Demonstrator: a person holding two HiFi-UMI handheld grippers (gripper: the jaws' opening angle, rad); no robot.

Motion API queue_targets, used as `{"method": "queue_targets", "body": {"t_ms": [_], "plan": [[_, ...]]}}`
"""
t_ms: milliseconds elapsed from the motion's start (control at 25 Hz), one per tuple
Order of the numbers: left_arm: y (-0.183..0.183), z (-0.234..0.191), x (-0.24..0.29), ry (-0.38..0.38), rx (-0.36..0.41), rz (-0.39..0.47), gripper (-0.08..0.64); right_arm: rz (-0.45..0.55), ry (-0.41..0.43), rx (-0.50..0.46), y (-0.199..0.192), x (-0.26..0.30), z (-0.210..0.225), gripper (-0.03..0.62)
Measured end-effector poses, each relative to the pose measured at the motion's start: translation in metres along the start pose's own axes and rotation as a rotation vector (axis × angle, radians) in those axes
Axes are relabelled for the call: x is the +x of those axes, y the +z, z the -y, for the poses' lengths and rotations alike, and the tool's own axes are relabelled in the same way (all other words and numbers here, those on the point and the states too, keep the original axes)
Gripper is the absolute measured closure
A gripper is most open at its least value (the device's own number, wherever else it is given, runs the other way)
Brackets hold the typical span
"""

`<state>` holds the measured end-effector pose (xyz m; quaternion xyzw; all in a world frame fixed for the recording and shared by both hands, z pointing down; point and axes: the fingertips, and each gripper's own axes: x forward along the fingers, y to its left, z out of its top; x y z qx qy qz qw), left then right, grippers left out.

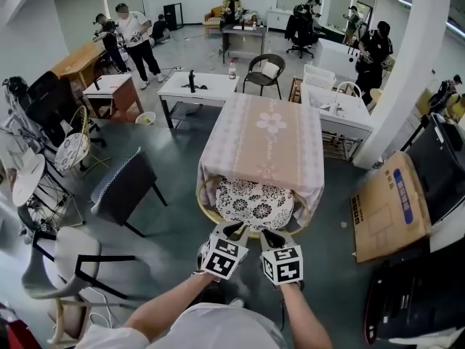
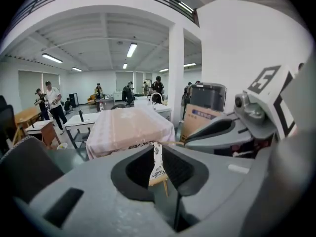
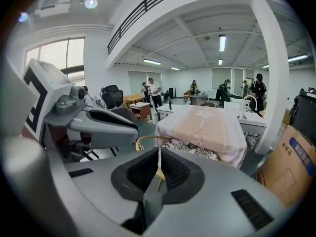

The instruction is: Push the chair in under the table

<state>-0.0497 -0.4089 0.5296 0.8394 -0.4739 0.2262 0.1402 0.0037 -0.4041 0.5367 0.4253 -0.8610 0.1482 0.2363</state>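
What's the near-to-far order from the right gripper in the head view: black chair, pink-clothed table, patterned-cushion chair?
1. Patterned-cushion chair, just ahead of the right gripper, bottom centre.
2. Pink-clothed table, over and behind that chair, centre.
3. Black chair, beyond the table's far end, top centre.

Ceiling strip lights [image 2: 131, 50] fill my room with even, bright light; shadows are soft. My gripper views bulge like fisheyes, corners black; the window [image 3: 54, 58] glares.
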Motion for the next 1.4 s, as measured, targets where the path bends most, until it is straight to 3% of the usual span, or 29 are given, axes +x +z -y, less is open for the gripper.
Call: {"method": "queue_targets", "body": {"t_ms": [280,560,1400], "plan": [[0.033,0.016,-0.021,0.005,-0.078,0.108,0.550,0.128,0.018,0.041,0.034,-0.031,-0.015,0.587],[0.052,0.025,-0.030,0.009,-0.098,0.148,0.554,0.207,0.029,0.069,0.054,-0.051,-0.018,0.589],[0.052,0.040,-0.026,0.001,-0.095,0.138,0.554,0.210,0.012,0.080,0.050,-0.056,-0.008,0.589]]}}
